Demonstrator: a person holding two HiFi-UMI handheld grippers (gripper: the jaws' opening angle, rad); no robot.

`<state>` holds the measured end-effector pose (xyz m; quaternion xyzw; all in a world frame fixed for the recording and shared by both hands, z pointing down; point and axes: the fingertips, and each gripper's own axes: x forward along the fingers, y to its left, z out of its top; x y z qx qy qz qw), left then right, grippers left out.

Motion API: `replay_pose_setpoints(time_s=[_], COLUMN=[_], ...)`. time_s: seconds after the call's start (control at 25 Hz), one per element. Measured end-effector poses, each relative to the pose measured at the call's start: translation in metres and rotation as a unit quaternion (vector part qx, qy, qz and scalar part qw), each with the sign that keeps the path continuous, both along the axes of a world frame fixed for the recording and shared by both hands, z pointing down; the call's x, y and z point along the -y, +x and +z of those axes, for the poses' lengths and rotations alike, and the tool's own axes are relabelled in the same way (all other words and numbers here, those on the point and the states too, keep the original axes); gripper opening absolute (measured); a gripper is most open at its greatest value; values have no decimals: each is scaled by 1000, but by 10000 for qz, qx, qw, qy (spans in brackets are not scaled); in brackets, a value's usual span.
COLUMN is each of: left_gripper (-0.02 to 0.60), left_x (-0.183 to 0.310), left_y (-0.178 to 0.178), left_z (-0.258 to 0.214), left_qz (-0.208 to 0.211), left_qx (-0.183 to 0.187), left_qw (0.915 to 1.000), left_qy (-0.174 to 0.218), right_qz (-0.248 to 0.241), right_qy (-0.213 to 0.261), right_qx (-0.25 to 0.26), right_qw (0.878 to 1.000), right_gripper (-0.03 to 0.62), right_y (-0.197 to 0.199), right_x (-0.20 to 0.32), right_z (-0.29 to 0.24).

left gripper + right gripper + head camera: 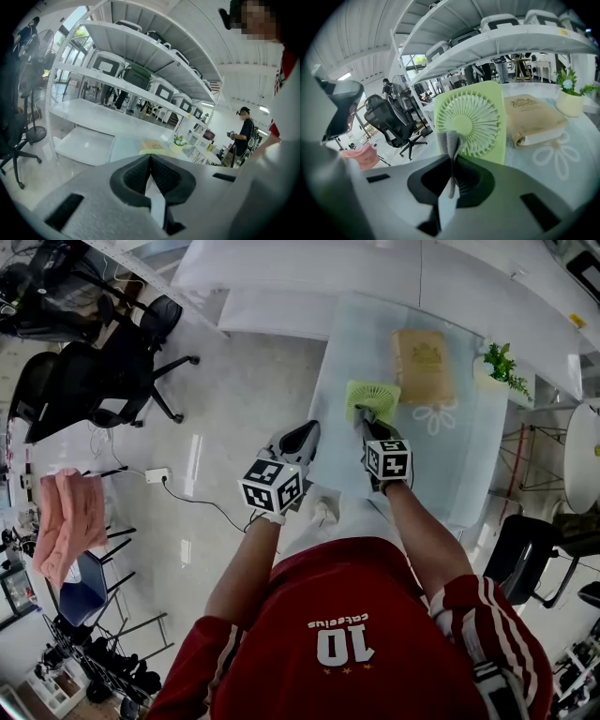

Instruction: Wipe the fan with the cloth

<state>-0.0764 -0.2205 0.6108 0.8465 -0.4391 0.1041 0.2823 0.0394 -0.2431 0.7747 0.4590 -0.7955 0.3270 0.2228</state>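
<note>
A small light-green fan [372, 397] stands on the pale glass table [450, 479], its round grille facing me in the right gripper view [471, 122]. My right gripper [365, 420] is just in front of the fan, shut on a folded grey cloth [451, 143]. The cloth's top sticks up over the fan's lower left grille; I cannot tell if it touches. My left gripper [306, 435] hangs off the table's left edge, over the floor. Its jaws [150, 161] are shut with nothing between them.
A tan book-like pack [424, 367] lies behind the fan, and a small potted plant [498, 366] stands at the table's far right. White shelving [309, 277] runs behind. Black office chairs [103, 381] and a pink cloth [70, 521] are at the left. A person [243, 133] stands far off.
</note>
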Motion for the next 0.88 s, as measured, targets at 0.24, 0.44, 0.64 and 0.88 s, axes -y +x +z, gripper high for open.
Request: replay_pose_setpoints(time_s=[0.24,0.44,0.64,0.88], left_gripper=[0,0,0,0], left_x=[4,7,7,9], left_y=[13,24,31,41], left_z=[1,-1,-1,-2], left_qz=[143,267,364,474], left_qx=[-9,-14,-10,-29], left_qw=[9999,9996,9993,9989], left_qy=[7,35,40,47], right_qz=[155,254,357,483], right_qy=[-19,-13,8,-1], right_qx=[-37,-63,-90,-98], right_qw=[9999,9997,9993,9988], right_gripper=[14,14,14,14], right_y=[17,28,38,50], right_x=[-2,-2,-3,-5], right_z=[2,2,1,1])
